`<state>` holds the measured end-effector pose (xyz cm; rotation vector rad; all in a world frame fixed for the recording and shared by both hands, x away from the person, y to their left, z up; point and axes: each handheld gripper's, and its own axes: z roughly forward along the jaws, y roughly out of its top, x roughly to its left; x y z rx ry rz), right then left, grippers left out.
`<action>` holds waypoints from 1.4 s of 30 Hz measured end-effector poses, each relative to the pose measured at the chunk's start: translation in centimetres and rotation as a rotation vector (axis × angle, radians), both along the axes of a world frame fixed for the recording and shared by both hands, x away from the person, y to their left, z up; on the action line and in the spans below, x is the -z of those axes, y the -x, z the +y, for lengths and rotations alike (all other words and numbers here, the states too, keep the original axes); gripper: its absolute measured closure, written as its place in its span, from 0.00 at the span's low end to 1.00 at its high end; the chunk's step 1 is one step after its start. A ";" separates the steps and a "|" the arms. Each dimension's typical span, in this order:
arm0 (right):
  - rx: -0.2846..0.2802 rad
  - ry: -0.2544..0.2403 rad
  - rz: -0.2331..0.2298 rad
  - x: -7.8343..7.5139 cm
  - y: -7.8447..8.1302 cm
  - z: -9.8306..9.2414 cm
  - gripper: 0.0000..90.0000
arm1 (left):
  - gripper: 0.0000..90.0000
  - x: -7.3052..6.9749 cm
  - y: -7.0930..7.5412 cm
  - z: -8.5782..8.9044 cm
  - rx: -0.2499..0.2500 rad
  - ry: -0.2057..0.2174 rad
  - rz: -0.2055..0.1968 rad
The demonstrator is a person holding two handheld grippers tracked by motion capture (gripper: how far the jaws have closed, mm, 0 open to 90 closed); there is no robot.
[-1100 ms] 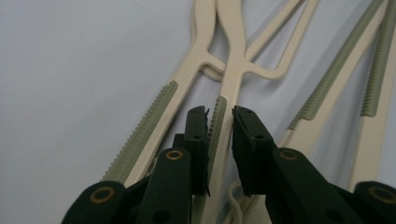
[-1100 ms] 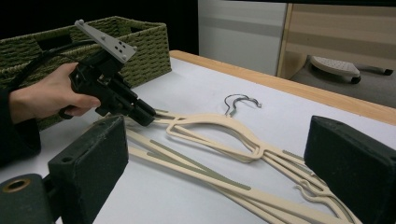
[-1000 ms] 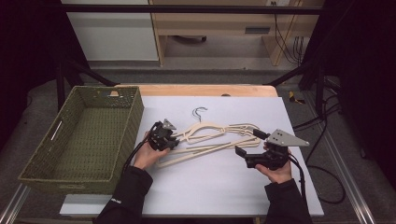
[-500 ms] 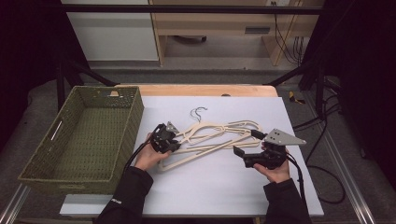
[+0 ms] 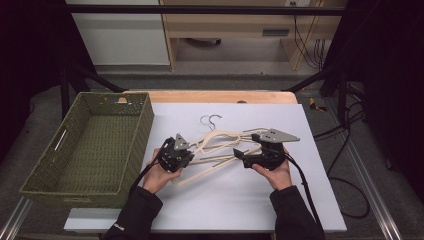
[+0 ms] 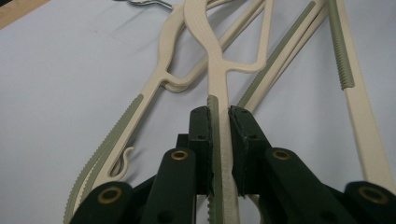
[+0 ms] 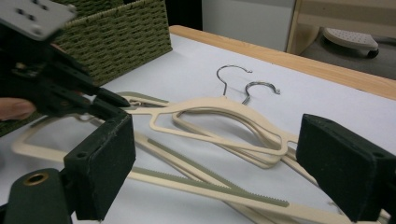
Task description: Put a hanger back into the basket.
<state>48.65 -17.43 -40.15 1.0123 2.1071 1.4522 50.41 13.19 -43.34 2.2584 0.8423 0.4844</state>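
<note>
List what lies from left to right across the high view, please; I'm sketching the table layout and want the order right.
Green woven basket → left tongs, shut on a cream hanger → the two hangers' metal hooks → right tongs, open → loose cables on the floor.

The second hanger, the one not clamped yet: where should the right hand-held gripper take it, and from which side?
Best on a straight arm of the free hanger, near its end, coming in level from the right gripper's side. The arm is thin and flat on the table, so open jaws can straddle it; the hooks and tangled necks give a poorer hold.
</note>
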 end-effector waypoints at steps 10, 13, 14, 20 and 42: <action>0.006 0.022 0.033 0.1 -2.0 2.8 0.20 | 0.88 -0.8 2.6 0.1 -0.007 -0.002 -0.049; 0.010 0.037 0.043 0.2 -2.9 3.8 0.22 | 0.88 -1.0 3.5 0.1 -0.005 0.005 -0.080; 0.013 0.040 0.047 0.2 -3.2 4.1 0.22 | 0.88 -1.0 3.7 0.1 -0.007 0.015 -0.086; 0.024 0.074 0.070 0.7 -4.7 6.3 0.26 | 0.88 -1.1 4.8 -0.3 0.010 -0.015 -0.112; 0.057 0.151 0.227 3.1 -8.6 9.0 0.91 | 0.88 -1.1 6.6 -1.2 0.054 -0.020 -0.144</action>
